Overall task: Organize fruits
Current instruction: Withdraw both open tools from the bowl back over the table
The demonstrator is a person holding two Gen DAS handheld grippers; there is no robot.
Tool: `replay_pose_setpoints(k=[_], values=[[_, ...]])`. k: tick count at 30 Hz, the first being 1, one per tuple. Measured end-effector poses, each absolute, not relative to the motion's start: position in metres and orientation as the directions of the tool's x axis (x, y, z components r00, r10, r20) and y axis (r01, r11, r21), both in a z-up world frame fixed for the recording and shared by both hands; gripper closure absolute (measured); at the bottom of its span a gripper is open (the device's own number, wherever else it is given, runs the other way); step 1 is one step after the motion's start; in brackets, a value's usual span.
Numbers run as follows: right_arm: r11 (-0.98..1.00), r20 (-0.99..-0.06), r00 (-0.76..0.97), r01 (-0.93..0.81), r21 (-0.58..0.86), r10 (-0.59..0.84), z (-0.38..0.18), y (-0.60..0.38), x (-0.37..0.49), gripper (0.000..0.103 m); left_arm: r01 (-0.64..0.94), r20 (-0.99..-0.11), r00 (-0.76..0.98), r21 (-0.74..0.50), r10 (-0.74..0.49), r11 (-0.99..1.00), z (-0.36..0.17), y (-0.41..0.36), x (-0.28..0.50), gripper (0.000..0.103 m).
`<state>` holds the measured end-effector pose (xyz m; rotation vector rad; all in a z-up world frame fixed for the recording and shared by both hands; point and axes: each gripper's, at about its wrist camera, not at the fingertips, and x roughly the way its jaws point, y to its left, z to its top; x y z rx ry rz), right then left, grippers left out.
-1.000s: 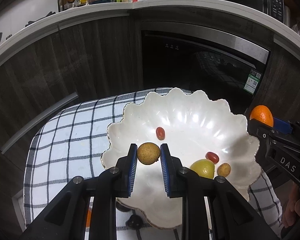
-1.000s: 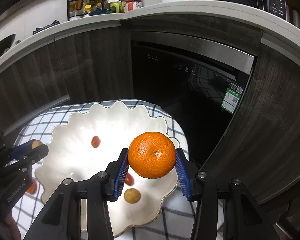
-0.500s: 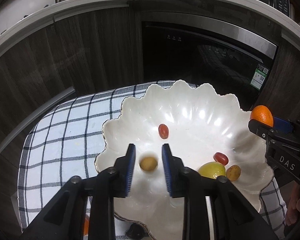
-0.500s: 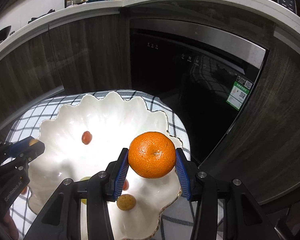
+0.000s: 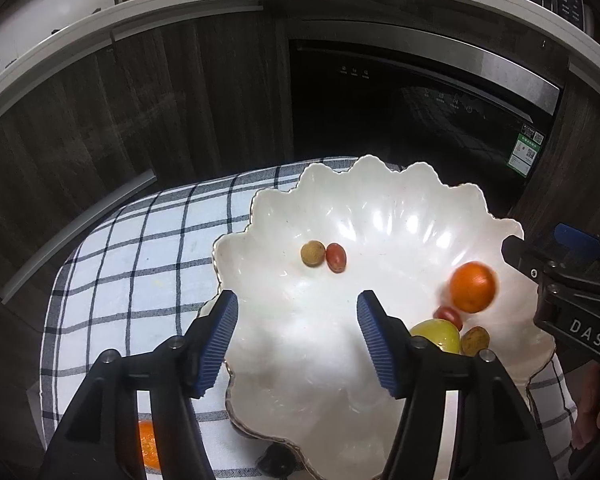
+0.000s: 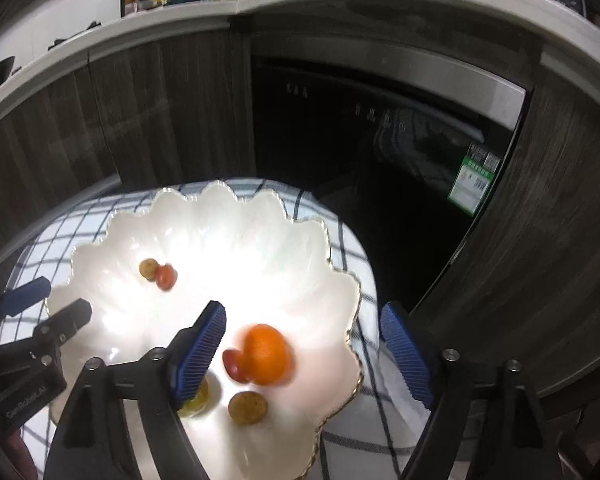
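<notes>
One white scalloped bowl [image 5: 380, 184] holds one orange [image 5: 472, 287], two red cherry tomatoes [image 5: 335, 257], two small brown round fruits [image 5: 313, 253] and one yellow-green fruit [image 5: 438, 333].

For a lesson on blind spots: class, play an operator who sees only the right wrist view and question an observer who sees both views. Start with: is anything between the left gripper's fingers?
Observer: No. The left gripper is opening above the white bowl, with nothing between its fingers.
Operator: What is the yellow thing half hidden low in my view?
Observer: A round yellow-green fruit, beside a small brown fruit.
Operator: Is anything lying outside the bowl?
Observer: Something orange lies on the checked cloth, mostly hidden under the left gripper.
</notes>
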<state>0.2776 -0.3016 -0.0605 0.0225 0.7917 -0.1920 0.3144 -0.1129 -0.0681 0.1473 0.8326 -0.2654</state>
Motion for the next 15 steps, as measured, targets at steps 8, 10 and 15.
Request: replay_pose_setpoints(k=[8,10,15], values=[[0.983,-0.698,0.698,0.175,-0.049,-0.159,-0.050,-0.298,0.273,0.022,0.276,-0.730,0.663,0.030,-0.168,0.961,-0.056,-0.109,0.309,0.032],[0.983,-0.696,0.701,0.175,-0.046,-0.158,-0.047,-0.298,0.271,0.021,0.274,-0.725,0.669,0.036,-0.163,0.961,-0.052,-0.108,0.307,0.032],[0.983,-0.691,0.705,0.175,-0.048,-0.159,-0.041,-0.294,0.264,0.022,0.266,-0.714,0.682,0.039,-0.160,0.963,-0.044,-0.102,0.299,0.029]])
